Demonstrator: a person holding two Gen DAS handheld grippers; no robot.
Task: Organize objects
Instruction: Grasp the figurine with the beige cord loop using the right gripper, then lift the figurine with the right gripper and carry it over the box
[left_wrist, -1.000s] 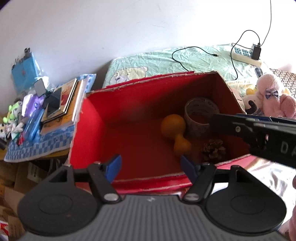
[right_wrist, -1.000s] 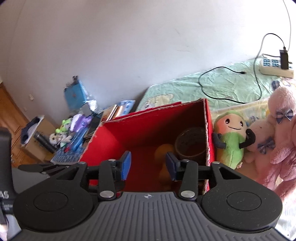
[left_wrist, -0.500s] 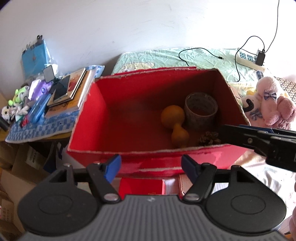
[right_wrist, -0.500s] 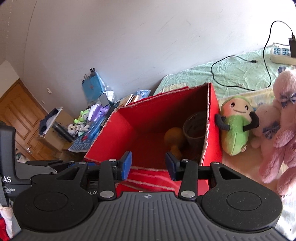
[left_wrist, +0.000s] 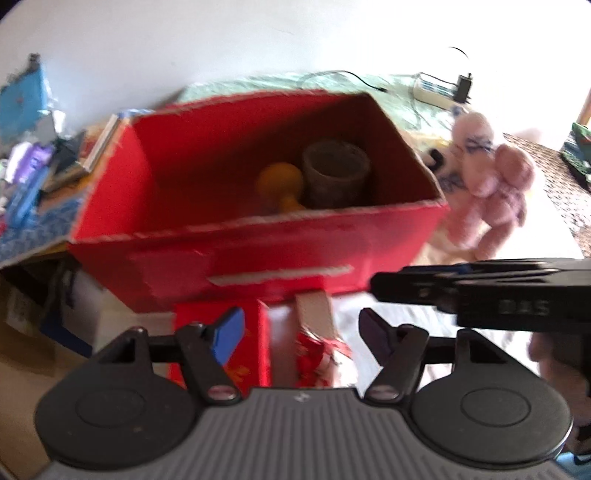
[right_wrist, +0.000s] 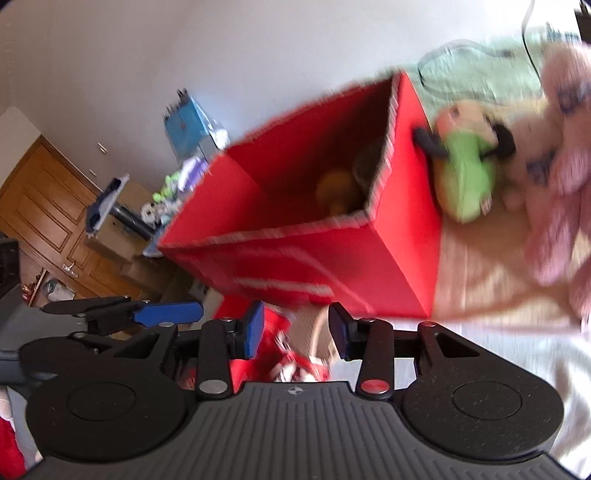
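Both frames motion-blurred; red box (left_wrist: 258, 254) open-topped on the bed, long axis running left-right in the left wrist view, near long wall facing the cameras, one corner turned toward the right wrist view; inside at the right end: orange gourd (left_wrist: 280, 182) lying beside an upright woven cup (left_wrist: 336, 173), the two touching or nearly, blur hides which; pink plush (left_wrist: 491, 184) just right of the box, green plush (right_wrist: 465, 177) against its right wall; smaller red flat box (left_wrist: 221, 332) and a red patterned packet (left_wrist: 317, 350) in front of the big box, long axes pointing roughly toward it, orientation otherwise unclear; left gripper (left_wrist: 303, 334) spread wide, blue pads empty, hanging above the flat box and packet, touching nothing visible; right gripper (right_wrist: 295, 330) parted moderately, nothing between the fingers, packet seen through the gap below; contact cannot be told.
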